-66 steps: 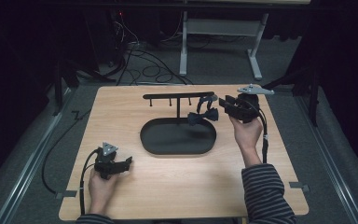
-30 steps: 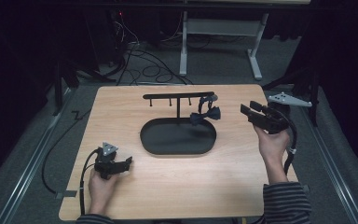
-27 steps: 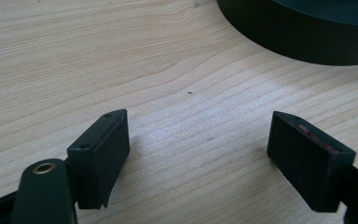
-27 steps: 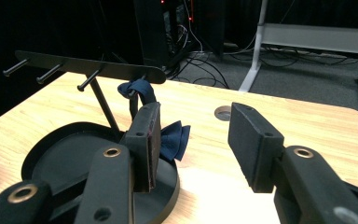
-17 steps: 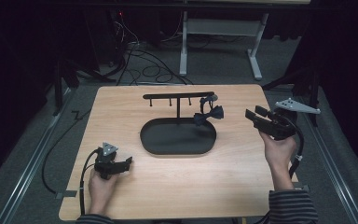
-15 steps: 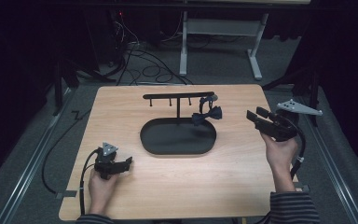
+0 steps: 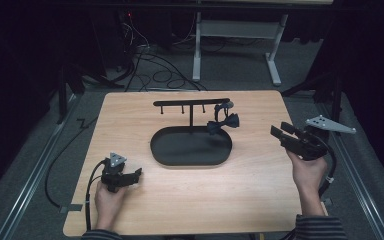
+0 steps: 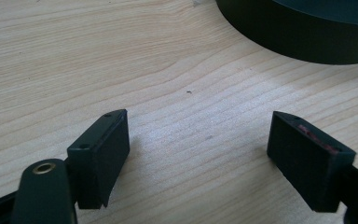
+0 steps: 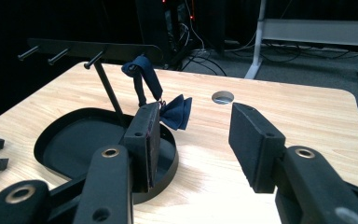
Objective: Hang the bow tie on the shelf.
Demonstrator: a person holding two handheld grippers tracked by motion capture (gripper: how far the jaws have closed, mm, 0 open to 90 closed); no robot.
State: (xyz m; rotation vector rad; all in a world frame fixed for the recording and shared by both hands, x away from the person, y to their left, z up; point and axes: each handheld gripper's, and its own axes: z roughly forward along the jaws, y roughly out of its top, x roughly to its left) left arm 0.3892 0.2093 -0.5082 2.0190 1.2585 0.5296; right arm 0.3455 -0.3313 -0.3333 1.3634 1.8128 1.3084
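- Wooden table (image 7: 130, 115) amid a dark room, centre frame.
- Bow tie (image 7: 223, 123) hangs from the rack (image 7: 190, 102) above the tray (image 7: 170, 150), centre.
- Left gripper (image 7: 130, 176), lower left: jaws released, empty.
- Right gripper (image 7: 278, 133), right edge: jaws released, empty.

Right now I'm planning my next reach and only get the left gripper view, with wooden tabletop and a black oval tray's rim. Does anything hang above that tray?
Observer: Yes, a dark blue fabric bow tie hangs by its strap from the right end of the black metal peg rack.
Operator: Is it gripped?
Observer: No. The right gripper is open near the right edge of the light wooden table, apart from the bow tie.
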